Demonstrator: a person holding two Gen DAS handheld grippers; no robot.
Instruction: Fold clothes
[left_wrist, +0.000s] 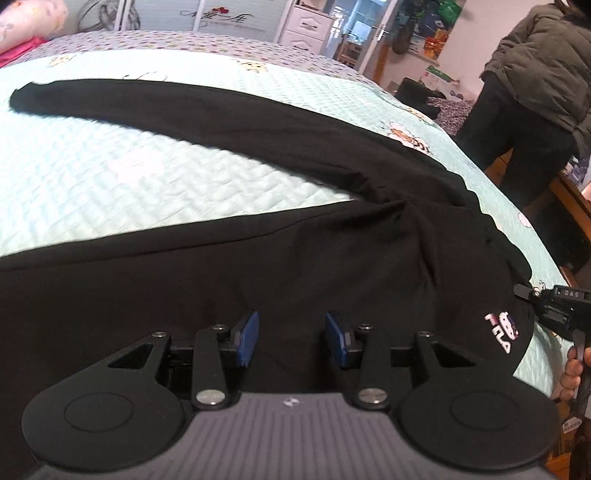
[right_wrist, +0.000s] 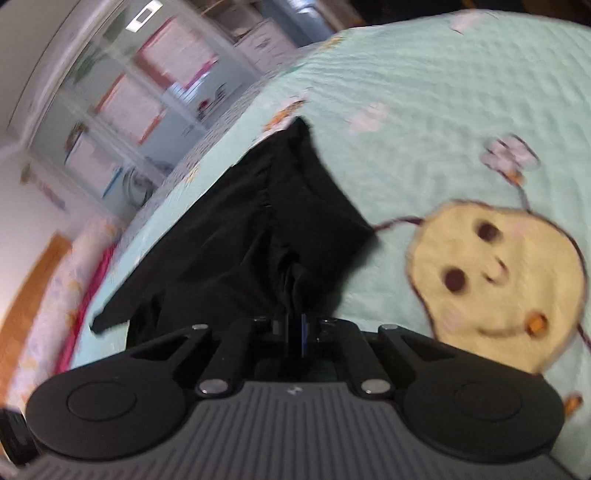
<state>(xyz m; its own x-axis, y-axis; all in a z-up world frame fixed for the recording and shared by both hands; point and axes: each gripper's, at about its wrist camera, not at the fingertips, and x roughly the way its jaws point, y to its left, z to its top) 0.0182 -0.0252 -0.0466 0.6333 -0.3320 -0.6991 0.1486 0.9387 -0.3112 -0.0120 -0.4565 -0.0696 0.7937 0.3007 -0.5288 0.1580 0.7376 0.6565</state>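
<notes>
Both tongs work over a pair of black trousers (left_wrist: 258, 258) spread on a bed with a pale green quilted cover (left_wrist: 110, 177). On the left tongs (left_wrist: 291, 341) the blue pads (left_wrist: 246, 341) stand well apart, holding nothing, and hover just above the near trouser leg. The right tongs (right_wrist: 295, 334) are pressed together on a bunched fold of the black cloth, which rises in pleats straight out from between the pads; this view is blurred. In the left wrist view the right tongs (left_wrist: 524, 293) show at the right edge, at the waistband end near a small white logo (left_wrist: 502, 334), with fingers of a hand (left_wrist: 570, 373) wrapped round the handle below.

One trouser leg lies across the near part of the bed; the other stretches away to the far left, and the two meet at the right. A cartoon bee figure (right_wrist: 498, 280) is printed on the cover right of the cloth. At the far right, beside the bed, a person in a dark green padded jacket (left_wrist: 535, 66) stands.
</notes>
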